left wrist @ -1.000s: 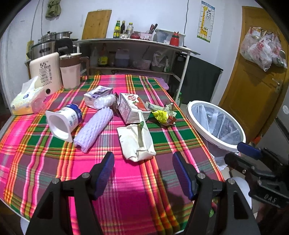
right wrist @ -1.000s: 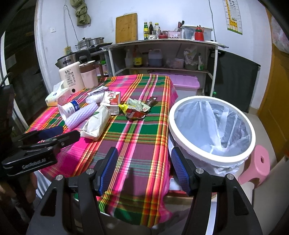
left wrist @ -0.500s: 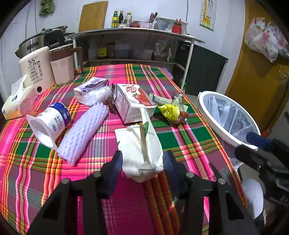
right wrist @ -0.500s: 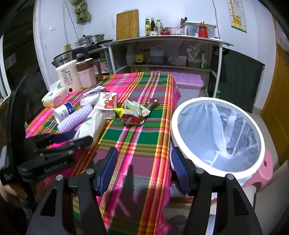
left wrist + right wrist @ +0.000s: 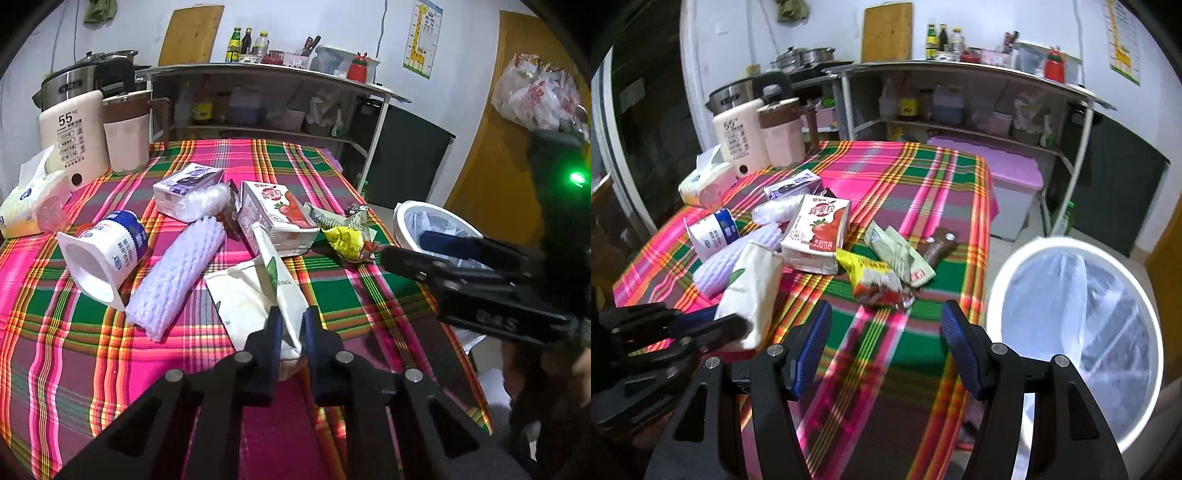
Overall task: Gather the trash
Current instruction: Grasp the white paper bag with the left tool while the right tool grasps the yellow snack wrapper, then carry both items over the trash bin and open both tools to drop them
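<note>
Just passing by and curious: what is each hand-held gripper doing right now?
Left hand-held gripper: closing on the white paper bag.
Right hand-held gripper: open, empty.

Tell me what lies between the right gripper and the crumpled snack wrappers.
Only bare plaid tablecloth, per the right wrist view, between the right gripper and the wrappers.

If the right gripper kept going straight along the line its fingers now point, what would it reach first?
Probably the bare plaid tablecloth just ahead of the right gripper, whose jaws stand open and empty. Beyond that spot lie the crumpled snack wrappers. Depth in this fisheye view is uncertain.
</note>
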The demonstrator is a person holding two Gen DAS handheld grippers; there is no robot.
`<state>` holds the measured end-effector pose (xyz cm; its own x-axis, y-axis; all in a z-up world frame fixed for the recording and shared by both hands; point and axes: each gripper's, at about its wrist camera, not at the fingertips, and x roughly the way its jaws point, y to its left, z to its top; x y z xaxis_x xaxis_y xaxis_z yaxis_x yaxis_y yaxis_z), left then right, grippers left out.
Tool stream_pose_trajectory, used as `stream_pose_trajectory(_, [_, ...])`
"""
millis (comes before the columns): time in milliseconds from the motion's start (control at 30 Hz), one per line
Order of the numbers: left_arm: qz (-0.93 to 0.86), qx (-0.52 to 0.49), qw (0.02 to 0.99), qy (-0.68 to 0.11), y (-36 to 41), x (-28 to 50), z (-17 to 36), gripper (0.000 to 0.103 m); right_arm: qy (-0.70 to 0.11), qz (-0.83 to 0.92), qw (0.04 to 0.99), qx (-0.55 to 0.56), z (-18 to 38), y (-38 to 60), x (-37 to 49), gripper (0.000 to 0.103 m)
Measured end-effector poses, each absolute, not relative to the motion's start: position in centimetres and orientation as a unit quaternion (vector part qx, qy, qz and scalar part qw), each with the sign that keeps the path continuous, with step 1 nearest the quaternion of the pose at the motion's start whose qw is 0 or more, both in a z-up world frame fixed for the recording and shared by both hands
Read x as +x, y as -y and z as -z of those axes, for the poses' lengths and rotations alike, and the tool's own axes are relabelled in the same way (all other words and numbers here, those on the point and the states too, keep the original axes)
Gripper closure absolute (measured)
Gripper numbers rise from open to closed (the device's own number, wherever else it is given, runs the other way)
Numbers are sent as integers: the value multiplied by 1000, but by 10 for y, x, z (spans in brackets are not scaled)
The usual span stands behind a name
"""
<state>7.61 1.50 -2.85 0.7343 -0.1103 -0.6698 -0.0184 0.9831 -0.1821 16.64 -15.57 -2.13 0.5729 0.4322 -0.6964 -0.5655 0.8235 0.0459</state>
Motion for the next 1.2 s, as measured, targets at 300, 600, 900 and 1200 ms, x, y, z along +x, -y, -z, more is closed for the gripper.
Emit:
stream_pose_trajectory(300, [31, -103, 926, -363, -25, 74, 29, 90, -380, -304, 863, -140, 35, 130, 193, 41])
stream_pose_trajectory(600, [36, -106, 926, -360, -25, 73, 28, 90, -398, -305, 851, -157, 44, 119, 202, 66])
stream_pose_trajectory(900, [42, -101, 929, -353, -21, 67, 20, 90, -406, -309, 853, -109, 38, 138, 186, 67])
stream_pose_trajectory(1200, [72, -87, 930, -350, 2, 72, 8, 90, -400, -291, 868, -47, 23, 190, 156, 67])
